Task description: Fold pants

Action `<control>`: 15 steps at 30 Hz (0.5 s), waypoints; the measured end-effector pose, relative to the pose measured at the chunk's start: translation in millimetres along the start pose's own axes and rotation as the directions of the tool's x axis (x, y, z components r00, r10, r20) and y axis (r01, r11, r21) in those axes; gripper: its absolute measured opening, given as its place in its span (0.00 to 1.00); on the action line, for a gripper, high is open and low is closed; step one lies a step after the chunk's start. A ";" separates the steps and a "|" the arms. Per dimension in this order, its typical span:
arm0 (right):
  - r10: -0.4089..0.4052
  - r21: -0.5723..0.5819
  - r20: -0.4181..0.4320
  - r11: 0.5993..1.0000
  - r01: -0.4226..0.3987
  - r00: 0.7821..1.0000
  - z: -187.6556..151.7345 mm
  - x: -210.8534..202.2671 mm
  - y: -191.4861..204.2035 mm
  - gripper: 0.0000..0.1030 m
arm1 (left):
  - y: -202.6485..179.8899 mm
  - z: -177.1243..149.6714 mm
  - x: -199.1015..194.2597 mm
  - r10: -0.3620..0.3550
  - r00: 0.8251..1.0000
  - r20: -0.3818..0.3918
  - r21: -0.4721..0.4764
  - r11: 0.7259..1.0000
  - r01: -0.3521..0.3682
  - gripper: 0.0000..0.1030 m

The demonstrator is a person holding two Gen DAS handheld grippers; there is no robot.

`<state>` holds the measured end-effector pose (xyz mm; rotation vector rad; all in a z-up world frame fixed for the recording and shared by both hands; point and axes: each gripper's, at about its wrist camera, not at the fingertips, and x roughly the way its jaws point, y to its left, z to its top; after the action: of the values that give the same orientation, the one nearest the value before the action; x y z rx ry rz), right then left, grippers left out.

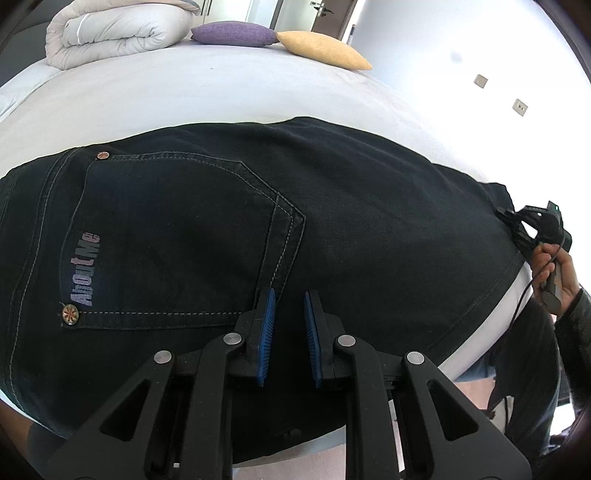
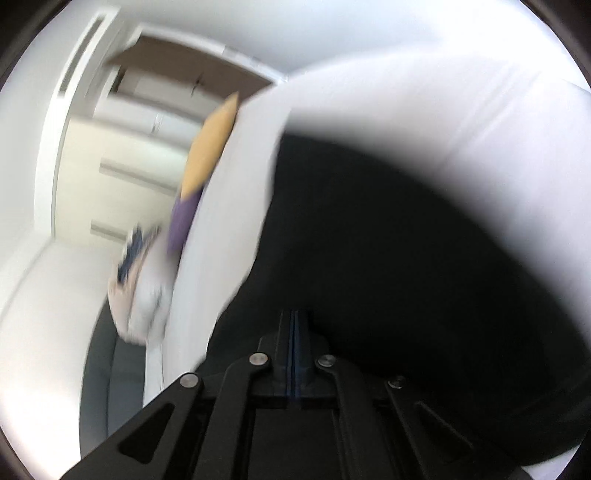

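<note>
The dark pants [image 1: 258,229] lie flat on the white bed [image 1: 166,99], back pocket [image 1: 177,236] facing up. My left claw [image 1: 289,306] hovers just over the pocket's corner with its 2 blue pads apart, holding nothing. My right claw [image 2: 295,325] has its pads pressed together; the view is blurred, so I cannot tell if cloth is between them. 2 pillows [image 1: 258,35] rest at the far side.
</note>
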<state>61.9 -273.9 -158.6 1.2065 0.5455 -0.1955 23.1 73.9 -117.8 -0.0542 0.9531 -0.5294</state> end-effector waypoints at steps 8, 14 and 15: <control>-0.026 -0.053 0.019 0.998 0.027 0.999 -1.4 10.0 11.6 0.00 | -54.6 55.9 -7.5 -0.130 0.990 0.053 0.066 0.990 0.126 0.16; -0.024 -0.056 0.014 0.998 0.025 1.000 12.2 -12.6 -11.3 0.00 | -119.6 104.4 73.0 -0.258 0.960 -0.109 0.191 0.942 0.275 0.16; -0.025 -0.059 0.015 0.998 0.026 1.000 11.9 -9.8 -9.1 0.00 | -121.9 110.1 87.1 -0.264 0.956 -0.127 0.188 0.940 0.284 0.16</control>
<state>53.1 -289.5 -158.3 1.1401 0.5510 -0.2079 100.5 -92.2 -86.3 0.0259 0.9900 -0.8938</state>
